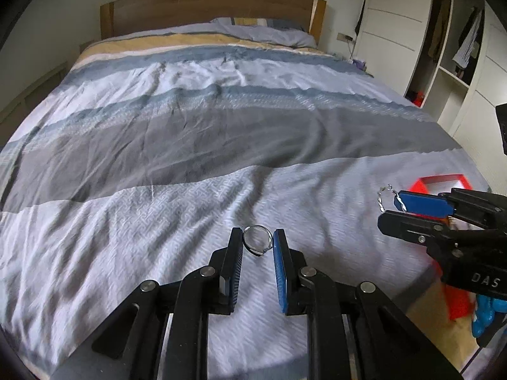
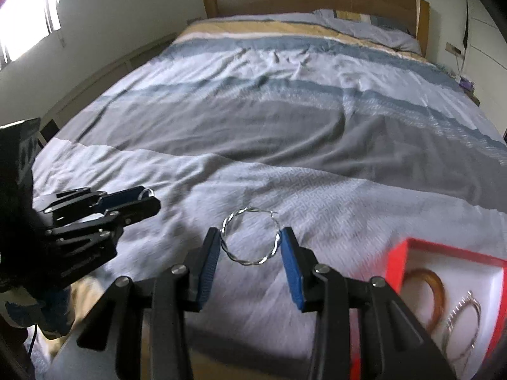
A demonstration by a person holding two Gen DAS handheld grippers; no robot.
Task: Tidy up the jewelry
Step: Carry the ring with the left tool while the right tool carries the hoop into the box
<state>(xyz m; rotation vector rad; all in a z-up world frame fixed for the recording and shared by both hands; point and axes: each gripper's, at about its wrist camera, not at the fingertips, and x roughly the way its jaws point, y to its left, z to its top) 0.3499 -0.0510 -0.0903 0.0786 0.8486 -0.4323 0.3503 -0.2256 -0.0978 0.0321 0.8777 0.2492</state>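
My left gripper (image 1: 257,242) is pinched on a small silver ring (image 1: 257,240), its pads pressing the band from both sides just above the striped duvet (image 1: 221,126). My right gripper (image 2: 250,243) is clamped across a twisted silver hoop earring (image 2: 250,237), which spans the gap between the pads and stands roughly upright in the grip; in the left wrist view that same earring pokes out past the fingertips at the right edge. Both pieces look lifted clear of the bedding, though I can't be certain how far

The red box (image 2: 443,247) sits on the bed to my right, near the right gripper and well apart from the left one. Inside it I can see an amber bangle (image 2: 434,288) and a silver bracelet (image 2: 465,319) lying side by side on the white lining, so I'd say part of the sorting is already done

What's left, as I judge it, is carrying the earring and the ring over to the box and setting them down. I see no other loose jewellery on the duvet, so these two may be the last
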